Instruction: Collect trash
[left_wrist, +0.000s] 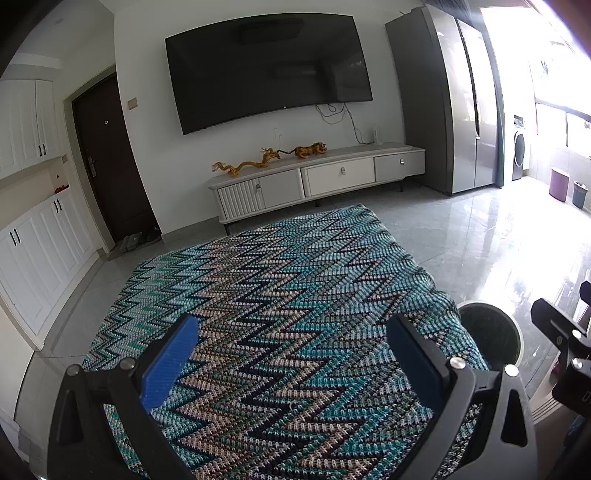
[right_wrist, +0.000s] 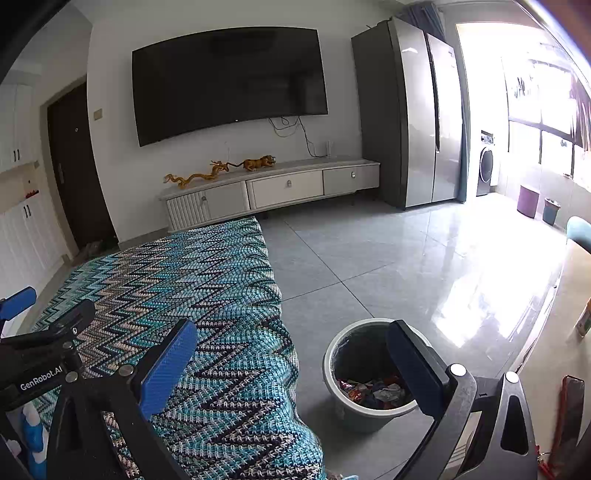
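Note:
A grey trash bin (right_wrist: 334, 373) lined with a dark bag stands on the floor beside the table's right edge. Crumpled wrappers (right_wrist: 373, 393) lie in its bottom. In the left wrist view only the bin's rim (left_wrist: 515, 332) shows, past the table's corner. My left gripper (left_wrist: 291, 354) hangs open over the zigzag-patterned blue cloth (left_wrist: 280, 295) with nothing between its blue pads. My right gripper (right_wrist: 291, 354) is open too, with one finger over the cloth (right_wrist: 207, 295) and the other above the bin. The left gripper (right_wrist: 22, 325) also shows at the right wrist view's left edge.
A low white TV cabinet (left_wrist: 325, 177) with golden figurines stands under a wall-mounted TV (left_wrist: 266, 70). A grey fridge (right_wrist: 417, 110) is at the back right. Purple and blue bins (right_wrist: 528, 201) stand near the window. Glossy grey floor tiles (right_wrist: 406, 266) spread to the right.

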